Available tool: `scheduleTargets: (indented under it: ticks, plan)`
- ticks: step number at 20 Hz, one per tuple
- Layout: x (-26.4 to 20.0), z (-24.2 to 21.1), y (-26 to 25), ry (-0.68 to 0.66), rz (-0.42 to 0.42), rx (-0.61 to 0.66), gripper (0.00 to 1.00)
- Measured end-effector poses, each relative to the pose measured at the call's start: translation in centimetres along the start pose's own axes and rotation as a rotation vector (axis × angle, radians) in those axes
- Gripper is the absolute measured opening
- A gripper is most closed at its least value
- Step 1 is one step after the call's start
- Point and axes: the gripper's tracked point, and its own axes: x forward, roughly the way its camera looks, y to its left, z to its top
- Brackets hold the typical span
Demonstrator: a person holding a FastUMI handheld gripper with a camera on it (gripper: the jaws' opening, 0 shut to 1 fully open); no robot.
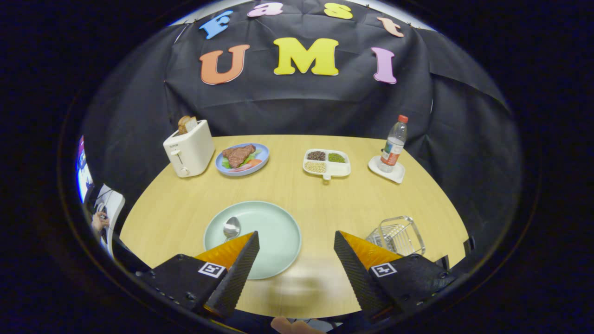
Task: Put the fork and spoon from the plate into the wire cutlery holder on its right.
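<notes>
- Pale wood bench (297, 185) curves away to a rounded far edge against the black cloth wall.
- Gripper (297, 239) hangs over the near edge, its fingers (241, 264) spread wide with nothing between them; bare wood fills the gap.
- Green plate (274, 232) sits near the near edge, its rim partly under the left finger.
- Spoon (231, 227) lies on the plate's left side, bowl away from the gripper, handle hidden behind the left finger tip.
- Fork cannot be made out.
- Wire cutlery holder (399, 235) stands right of the plate, just beyond the right finger, near the bench's right edge.
- Open wood spans the bench's middle.
- Along the far edge: toaster (189, 148) with bread, blue plate of food (242, 158), divided white dish (326, 163), water bottle (394, 144) on a white coaster.
</notes>
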Motion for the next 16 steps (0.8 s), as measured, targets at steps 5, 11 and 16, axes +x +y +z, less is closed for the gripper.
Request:
scheduleTargets:
  ticks: [5,11,16]
  plan:
    - [2.3,-1.9,5.5,0.06,0.028,-0.024,0.98]
    - [4.9,-4.3,9.4,0.139,0.049,-0.01,0.98]
    - [6.7,-5.7,10.9,0.186,0.044,0.001,0.98]
